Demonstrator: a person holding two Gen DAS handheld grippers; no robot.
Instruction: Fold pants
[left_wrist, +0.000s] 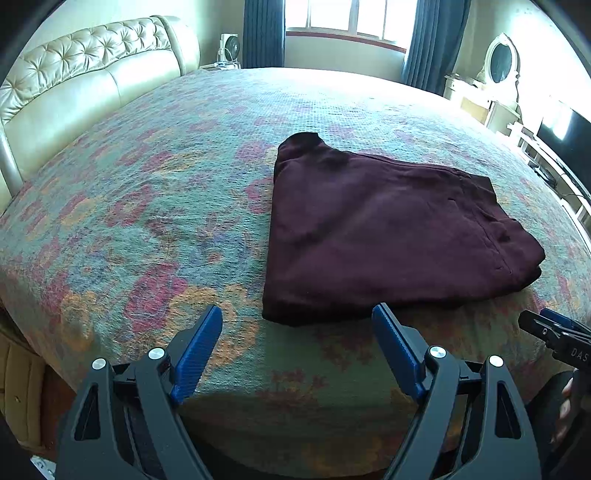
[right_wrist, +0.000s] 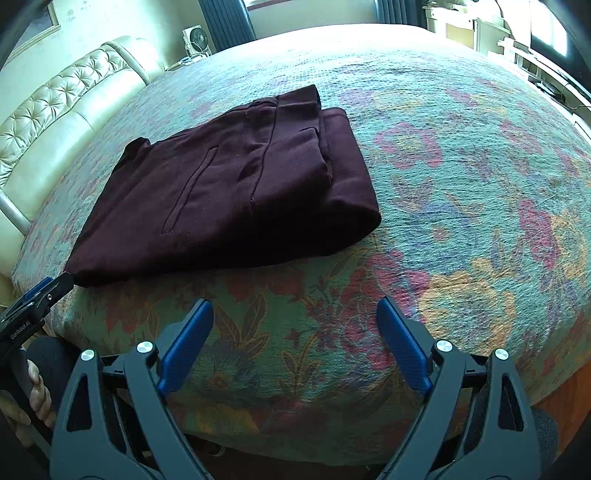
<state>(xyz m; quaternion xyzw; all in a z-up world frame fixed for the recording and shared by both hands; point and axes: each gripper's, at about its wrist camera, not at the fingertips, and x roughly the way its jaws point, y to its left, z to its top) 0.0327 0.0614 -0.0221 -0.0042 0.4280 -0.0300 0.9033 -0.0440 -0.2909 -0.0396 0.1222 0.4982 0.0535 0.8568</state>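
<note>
Folded pants (left_wrist: 388, 229) — beyond open left claw (left_wrist: 297, 325).

The pants (left_wrist: 388, 229) are dark maroon; the bedspread (left_wrist: 147, 192) has red, orange flowers on perhaps grey-green; the headboard (left_wrist: 74, 85) is cream

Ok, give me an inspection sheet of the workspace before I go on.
Surface: bed with floral cover, flat.
Job's things: maroon pants folded into a compact stack near the bed's front edge.
Clutter: nothing seen on the bed.
Grippers: left gripper and right gripper both open, empty, short of the pants.
Cables: some by the TV stand.
Surroundings: tufted headboard, fan, curtained window, dresser mirror.
</note>
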